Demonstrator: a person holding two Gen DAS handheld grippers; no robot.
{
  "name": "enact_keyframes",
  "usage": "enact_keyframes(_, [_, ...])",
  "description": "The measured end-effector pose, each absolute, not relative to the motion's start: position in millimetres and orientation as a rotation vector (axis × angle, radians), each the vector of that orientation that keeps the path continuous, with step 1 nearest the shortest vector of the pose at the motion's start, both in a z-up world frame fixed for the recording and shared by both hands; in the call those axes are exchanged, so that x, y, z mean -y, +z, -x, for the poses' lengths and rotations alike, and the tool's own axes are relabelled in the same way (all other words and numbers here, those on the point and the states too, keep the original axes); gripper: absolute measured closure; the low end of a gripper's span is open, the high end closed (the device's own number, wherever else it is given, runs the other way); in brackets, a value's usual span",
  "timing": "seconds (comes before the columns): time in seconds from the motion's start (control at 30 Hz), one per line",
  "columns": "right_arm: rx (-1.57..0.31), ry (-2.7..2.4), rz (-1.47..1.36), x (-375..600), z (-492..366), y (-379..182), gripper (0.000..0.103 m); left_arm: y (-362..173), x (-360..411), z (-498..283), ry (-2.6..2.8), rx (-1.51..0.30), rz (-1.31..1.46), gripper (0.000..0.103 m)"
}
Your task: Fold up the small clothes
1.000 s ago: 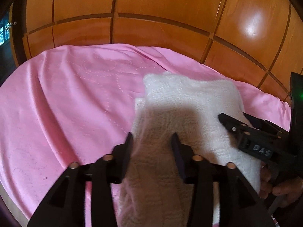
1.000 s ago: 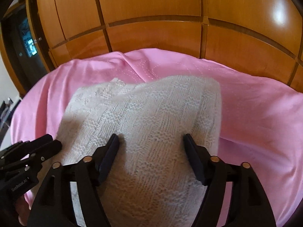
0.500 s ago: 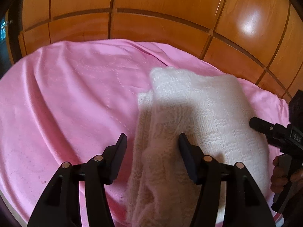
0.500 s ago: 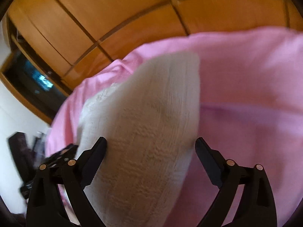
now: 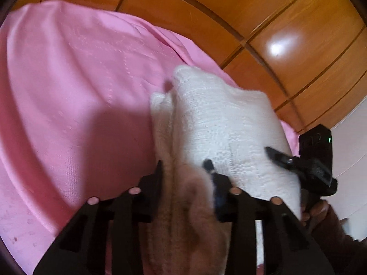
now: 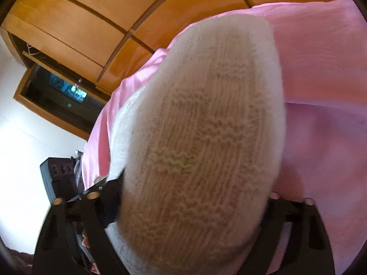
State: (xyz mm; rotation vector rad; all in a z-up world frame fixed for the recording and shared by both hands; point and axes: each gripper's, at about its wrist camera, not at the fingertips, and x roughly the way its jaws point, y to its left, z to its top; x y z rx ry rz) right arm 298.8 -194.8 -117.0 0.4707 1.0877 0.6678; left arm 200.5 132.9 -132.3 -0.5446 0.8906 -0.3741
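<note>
1. One pink bedsheet (image 5: 68, 96) covers the whole left side of the left wrist view; it is the landmark for what follows.
2. One white knitted garment (image 5: 220, 123) lies on the bedsheet, right of its middle, bunched into thick folds with one narrower layer showing along its left edge.
3. The left gripper (image 5: 183, 169) has its two black fingers set either side of a fold at the garment's near end. The cloth fills the gap between them, so it is gripping the garment.
4. Right of that fold, the right gripper (image 5: 282, 158) reaches in over the garment's right edge, held by one hand (image 5: 314, 208).
5. One wooden panelled wall (image 5: 263, 23) rises behind the bedsheet's far edge.
6. In the right wrist view the same garment (image 6: 201, 137) rises in front of the lens, above the bedsheet (image 6: 325, 114).
7. There the right gripper (image 6: 195, 194) shows two finger bases, but the knit hides both tips, so I cannot tell whether it is clamped or spread.
</note>
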Motion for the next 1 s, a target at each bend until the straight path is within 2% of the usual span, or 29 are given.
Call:
enact_keyframes(0.03, [-1.067, 0.660, -0.445, 192, -294, -109, 0.044, -130, -133, -198, -0.379, -0.883, 0.550, 0.078])
enact_keyframes(0.1, [-1.030, 0.650, -0.409, 189, -285, -94, 0.051, -122, -129, -193, -0.386, -0.867, 0.525, 0.081])
enact_keyframes(0.17, [-0.983, 0.659, -0.387, 189, -272, -77, 0.053, -110, -122, -186, -0.408, -0.852, 0.503, 0.083])
enact_keyframes(0.37, [-0.834, 0.629, -0.396, 232, -226, -24, 0.055, -67, -69, -181, -0.534, -0.808, 0.446, 0.083])
enact_keyframes(0.6, [-0.705, 0.409, -0.423, 362, -187, 17, 0.055, -21, 73, -214, -0.746, -0.795, 0.293, 0.083])
enact_keyframes(0.8, [-0.716, 0.197, -0.524, 466, -185, -12, 0.053, -27, 210, -249, -0.817, -0.871, 0.124, 0.083])
enact_keyframes(0.87, [-0.768, 0.090, -0.524, 493, -185, -40, 0.052, -45, 244, -255, -0.793, -0.920, 0.047, 0.088])
enact_keyframes(0.9, [-0.803, 0.038, -0.517, 501, -186, -55, 0.050, -60, 265, -255, -0.780, -0.960, -0.019, 0.088])
enact_keyframes(1.0, [-0.858, -0.043, -0.563, 514, -180, -95, 0.034, -87, 295, -247, -0.717, -0.943, -0.128, 0.085])
